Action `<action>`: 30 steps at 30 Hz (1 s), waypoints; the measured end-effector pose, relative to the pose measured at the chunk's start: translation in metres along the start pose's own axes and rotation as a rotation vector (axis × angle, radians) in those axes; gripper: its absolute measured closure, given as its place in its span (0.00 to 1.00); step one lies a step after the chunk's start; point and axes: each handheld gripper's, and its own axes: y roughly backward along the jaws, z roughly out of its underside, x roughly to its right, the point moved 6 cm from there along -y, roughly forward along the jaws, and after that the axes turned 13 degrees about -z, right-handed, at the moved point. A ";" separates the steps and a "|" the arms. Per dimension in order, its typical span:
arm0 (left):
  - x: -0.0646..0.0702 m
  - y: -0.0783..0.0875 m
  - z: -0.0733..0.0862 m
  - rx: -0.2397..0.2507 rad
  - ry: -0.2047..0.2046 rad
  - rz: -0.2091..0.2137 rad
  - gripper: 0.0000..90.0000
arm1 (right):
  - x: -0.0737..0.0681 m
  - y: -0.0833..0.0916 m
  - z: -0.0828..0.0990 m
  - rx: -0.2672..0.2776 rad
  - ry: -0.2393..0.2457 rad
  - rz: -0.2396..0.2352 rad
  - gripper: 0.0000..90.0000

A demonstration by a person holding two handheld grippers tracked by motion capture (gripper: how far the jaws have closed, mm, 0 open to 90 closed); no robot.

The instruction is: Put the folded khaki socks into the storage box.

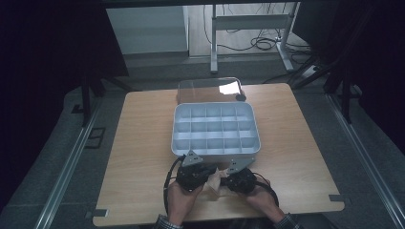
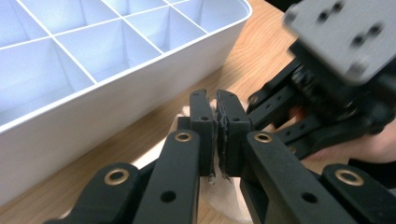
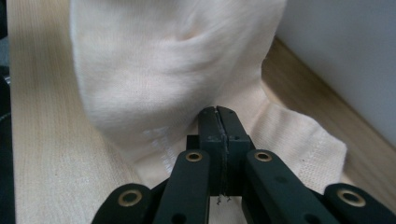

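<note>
Your left gripper (image 2: 218,100) has its jaws pressed together on a fold of the cream cloth (image 3: 173,70), and your right gripper (image 3: 217,112) is clamped tight on the same cloth. Both sit just in front of the white divided box (image 1: 215,129), with the cloth bunched between them on the wooden table (image 1: 143,143), close to the box's near wall.

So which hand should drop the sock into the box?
Probably left. The left gripper sits nearer the white box and pinches the cream sock. The right gripper also grips it, farther back.
</note>
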 end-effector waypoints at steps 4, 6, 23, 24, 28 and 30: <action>0.000 0.000 0.000 -0.004 -0.005 -0.006 0.96 | 0.002 0.021 -0.005 0.030 0.010 0.028 0.99; 0.001 0.000 0.000 -0.005 -0.004 -0.007 0.96 | 0.006 0.034 -0.005 0.029 0.013 0.056 0.99; 0.004 -0.004 -0.001 -0.018 -0.014 -0.012 0.96 | 0.021 0.068 0.030 0.037 -0.013 0.093 0.99; 0.004 -0.004 -0.002 -0.018 -0.017 -0.011 0.96 | 0.021 0.066 0.030 0.034 -0.012 0.091 0.99; 0.006 -0.004 -0.003 -0.014 -0.012 -0.008 0.96 | 0.029 0.058 0.036 -0.005 -0.013 0.098 0.99; 0.007 -0.005 -0.004 -0.015 -0.013 -0.005 0.96 | 0.031 0.057 0.038 0.013 -0.028 0.081 0.99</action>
